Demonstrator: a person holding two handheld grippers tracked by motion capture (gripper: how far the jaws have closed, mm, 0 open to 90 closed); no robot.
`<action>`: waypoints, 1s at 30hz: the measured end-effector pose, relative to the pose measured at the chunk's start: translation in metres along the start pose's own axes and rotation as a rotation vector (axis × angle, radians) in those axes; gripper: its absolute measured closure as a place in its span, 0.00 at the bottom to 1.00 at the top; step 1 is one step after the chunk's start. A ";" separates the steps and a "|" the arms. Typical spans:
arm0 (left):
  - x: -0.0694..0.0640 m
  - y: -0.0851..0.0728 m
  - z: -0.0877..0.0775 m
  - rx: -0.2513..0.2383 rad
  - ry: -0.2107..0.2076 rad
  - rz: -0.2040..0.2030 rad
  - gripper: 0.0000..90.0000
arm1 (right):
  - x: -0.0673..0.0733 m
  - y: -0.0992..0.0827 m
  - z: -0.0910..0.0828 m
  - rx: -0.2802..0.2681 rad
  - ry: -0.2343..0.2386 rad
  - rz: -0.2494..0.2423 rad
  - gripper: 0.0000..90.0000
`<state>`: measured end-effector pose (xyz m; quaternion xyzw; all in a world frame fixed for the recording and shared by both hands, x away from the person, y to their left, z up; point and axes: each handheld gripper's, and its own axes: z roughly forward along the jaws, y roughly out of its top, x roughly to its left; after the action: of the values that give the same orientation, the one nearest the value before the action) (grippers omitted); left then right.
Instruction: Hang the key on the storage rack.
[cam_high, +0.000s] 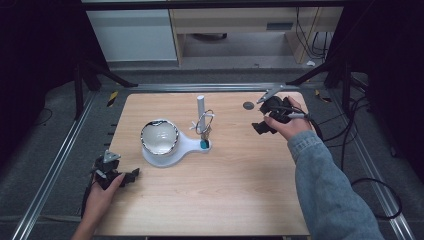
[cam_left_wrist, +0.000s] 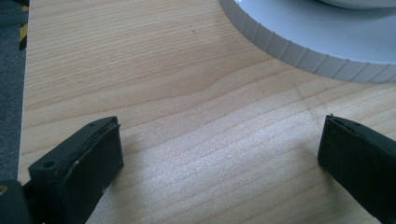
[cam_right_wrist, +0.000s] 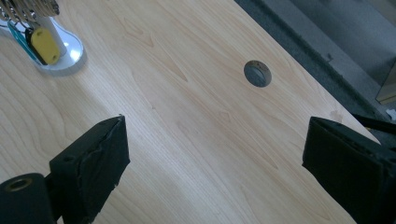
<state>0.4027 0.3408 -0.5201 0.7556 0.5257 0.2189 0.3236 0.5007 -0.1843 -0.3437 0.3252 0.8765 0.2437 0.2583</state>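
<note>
Left hand: the left hand-held gripper (cam_high: 131, 176) sits low at the counter's near left corner, jaws spread wide over bare wood, pointing toward the white stand.
Right hand: the right hand-held gripper (cam_high: 260, 127) hovers over the far right of the counter, held by a grey-sleeved arm, jaws likewise spread with nothing between them.
Counter: the counter (cam_high: 225, 190) is light wood grain with a small round hole (cam_high: 248, 105) near its far right edge; metal rails frame it, with dark floor and cables beyond.
Middle: a white stand (cam_high: 187, 145) carries a shiny bowl (cam_high: 159, 136) on its round end; its upright post (cam_high: 200, 107) holds a ring of keys (cam_high: 205, 122) with coloured tags, well apart from both grippers.
</note>
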 end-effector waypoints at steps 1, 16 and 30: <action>0.000 0.000 0.000 0.000 0.000 0.000 0.00 | 0.001 -0.003 0.001 -0.010 0.005 0.004 0.08; 0.000 0.000 0.000 0.000 -0.001 0.000 0.00 | 0.008 -0.068 0.013 -0.060 0.017 0.064 0.09; 0.000 0.000 0.000 0.000 0.000 0.000 0.00 | 0.018 -0.124 0.036 -0.028 0.058 0.151 0.09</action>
<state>0.4022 0.3408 -0.5201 0.7557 0.5257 0.2189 0.3235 0.4557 -0.2454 -0.4498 0.3795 0.8531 0.2840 0.2180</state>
